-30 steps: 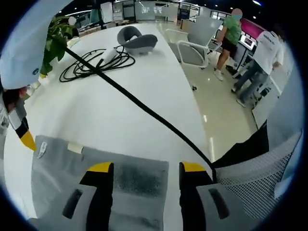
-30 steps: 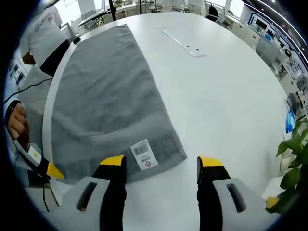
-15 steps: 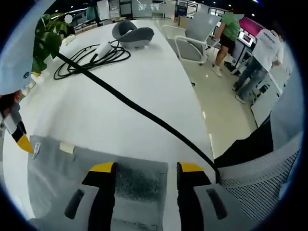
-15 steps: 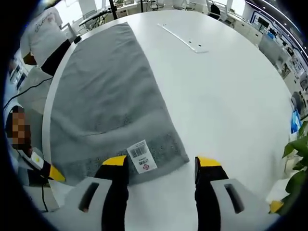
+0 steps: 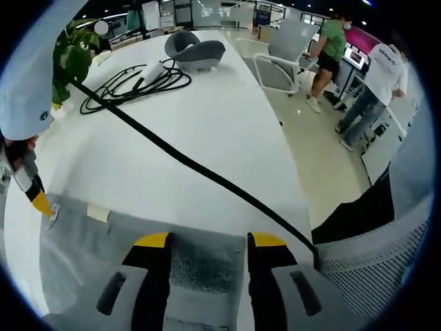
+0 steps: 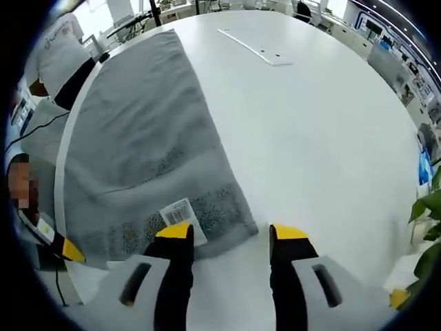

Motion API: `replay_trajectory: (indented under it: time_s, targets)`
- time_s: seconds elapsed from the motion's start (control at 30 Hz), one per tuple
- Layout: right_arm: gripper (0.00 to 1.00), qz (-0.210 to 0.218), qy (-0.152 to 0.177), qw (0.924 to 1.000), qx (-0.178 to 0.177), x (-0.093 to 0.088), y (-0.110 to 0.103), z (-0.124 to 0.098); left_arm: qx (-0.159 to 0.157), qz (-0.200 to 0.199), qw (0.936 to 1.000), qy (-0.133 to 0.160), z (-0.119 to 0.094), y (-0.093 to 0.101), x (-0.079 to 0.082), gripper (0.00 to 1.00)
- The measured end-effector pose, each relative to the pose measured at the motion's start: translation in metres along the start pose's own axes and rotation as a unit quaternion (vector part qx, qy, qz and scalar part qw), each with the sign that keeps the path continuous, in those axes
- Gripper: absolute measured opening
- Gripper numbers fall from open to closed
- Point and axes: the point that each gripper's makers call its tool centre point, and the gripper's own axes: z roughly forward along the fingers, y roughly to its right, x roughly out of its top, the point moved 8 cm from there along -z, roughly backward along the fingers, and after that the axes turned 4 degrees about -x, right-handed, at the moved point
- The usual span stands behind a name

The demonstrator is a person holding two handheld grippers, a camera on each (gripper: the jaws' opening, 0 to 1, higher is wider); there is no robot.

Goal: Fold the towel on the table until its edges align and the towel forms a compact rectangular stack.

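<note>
Grey terry is what I am looking at first: the towel (image 6: 141,148) is lying flat on the white table (image 6: 310,131), running from the upper left of the right gripper view down to the bottom centre, with one long side along the table's left edge. Its near end is sitting between my right gripper (image 6: 224,233) jaws, which are standing apart; the left jaw is touching the towel beside its white barcode label (image 6: 180,214), and the right jaw is over bare table. Whether the cloth is lifted at all, I cannot tell.

In the left gripper view I am seeing the towel's (image 5: 76,252) other end across the bottom of the frame, a small tag (image 5: 98,214) lying on its far hem. My left gripper (image 5: 209,240) is also spread open, both yellow-tipped jaws over the towel's edge with grey cloth showing in the gap.

At the lower left of that view the right gripper's tip is meeting the towel's corner. A black cable (image 5: 186,162) is crossing the table diagonally, ending in a coil at the upper left near a plant (image 5: 72,58). Two people (image 5: 375,86) are standing at the upper right.
</note>
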Motion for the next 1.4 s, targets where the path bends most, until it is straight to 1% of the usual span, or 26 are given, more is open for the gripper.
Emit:
replay_trajectory:
  time_s: [0.1,0.17,0.33,0.47,0.57,0.6,0.7,0.73,0.83,0.9,0.93,0.97,1.0,1.17,1.2,1.27,1.3,1.33,1.37,1.4]
  targets:
    - [0.32,-0.003,-0.003,1.0,0.003,0.001,0.002,0.002,0.001,-0.002,1.0,0.002,0.0,0.0,0.0,0.44]
    - [0.29,-0.004,-0.006,0.9999,0.009,0.0,-0.001,0.002,0.002,-0.002,1.0,0.002,0.0,0.001,0.0,0.44]
    - [0.28,-0.008,-0.005,0.9999,0.006,-0.002,0.001,0.002,0.004,-0.004,1.0,0.003,0.001,0.001,0.0,0.42]
    - [0.24,-0.015,-0.008,0.9999,0.004,-0.002,0.0,0.002,0.006,-0.007,0.9999,0.007,0.0,0.002,0.0,0.42]
    - [0.16,-0.016,-0.01,0.9998,0.008,-0.003,-0.001,0.002,0.007,-0.006,0.9999,0.008,0.0,0.002,0.001,0.4]
    - [0.11,-0.017,-0.011,0.9998,0.01,-0.004,-0.001,0.002,0.008,-0.006,0.9999,0.008,0.0,0.002,0.001,0.38]
    - [0.08,-0.017,-0.011,0.9997,0.01,-0.004,-0.001,0.002,0.005,0.004,0.9999,0.01,0.001,0.005,0.003,0.27]
    - [0.07,-0.016,-0.011,0.9997,0.013,-0.004,-0.002,0.002,0.005,0.006,0.9999,0.011,0.002,0.005,0.003,0.26]
    - [0.05,-0.008,-0.012,0.9998,0.013,-0.005,0.0,0.002,0.008,0.0,0.9999,0.014,0.002,0.003,0.003,0.24]
    - [0.05,-0.007,-0.012,0.9998,0.013,-0.005,-0.002,0.002,0.011,-0.001,0.9998,0.014,0.001,0.002,0.002,0.17]
    - [0.05,-0.004,-0.013,0.9998,0.013,-0.005,-0.002,0.002,0.017,-0.001,0.9998,0.014,0.001,0.0,0.0,0.12]
    - [0.05,-0.004,-0.013,0.9998,0.013,-0.005,-0.002,0.002,0.017,-0.003,0.9997,0.018,0.0,-0.001,-0.001,0.1]
    - [0.05,-0.002,-0.014,0.9998,0.013,-0.005,-0.002,0.002,0.012,-0.021,0.9993,0.028,-0.001,-0.001,-0.002,0.1]
    - [0.04,0.001,-0.02,0.9997,0.013,-0.004,-0.002,0.003,0.01,-0.022,0.9992,0.033,-0.001,-0.004,-0.004,0.02]
    - [0.04,0.002,-0.021,0.9997,0.013,-0.005,-0.003,0.003,0.007,-0.026,0.9989,0.038,-0.001,-0.006,-0.005,0.02]
    - [0.04,0.003,-0.022,0.9997,0.012,-0.005,-0.002,0.003,-0.007,-0.067,0.9959,0.06,-0.001,-0.008,-0.007,0.01]
    - [0.04,0.004,-0.023,0.9997,0.011,-0.005,-0.001,0.004,-0.013,-0.083,0.9942,0.066,-0.001,-0.01,-0.008,0.01]
    - [0.04,0.005,-0.023,0.9997,0.011,-0.005,-0.001,0.004,-0.02,-0.108,0.9912,0.074,-0.003,-0.011,-0.01,0.01]
    - [0.03,0.005,-0.023,0.9997,0.01,-0.004,-0.002,0.003,-0.019,-0.112,0.9905,0.077,-0.004,-0.013,-0.011,0.01]
    - [0.03,0.005,-0.023,0.9997,0.009,-0.004,-0.002,0.003,-0.016,-0.104,0.9917,0.074,-0.005,-0.015,-0.013,0.01]
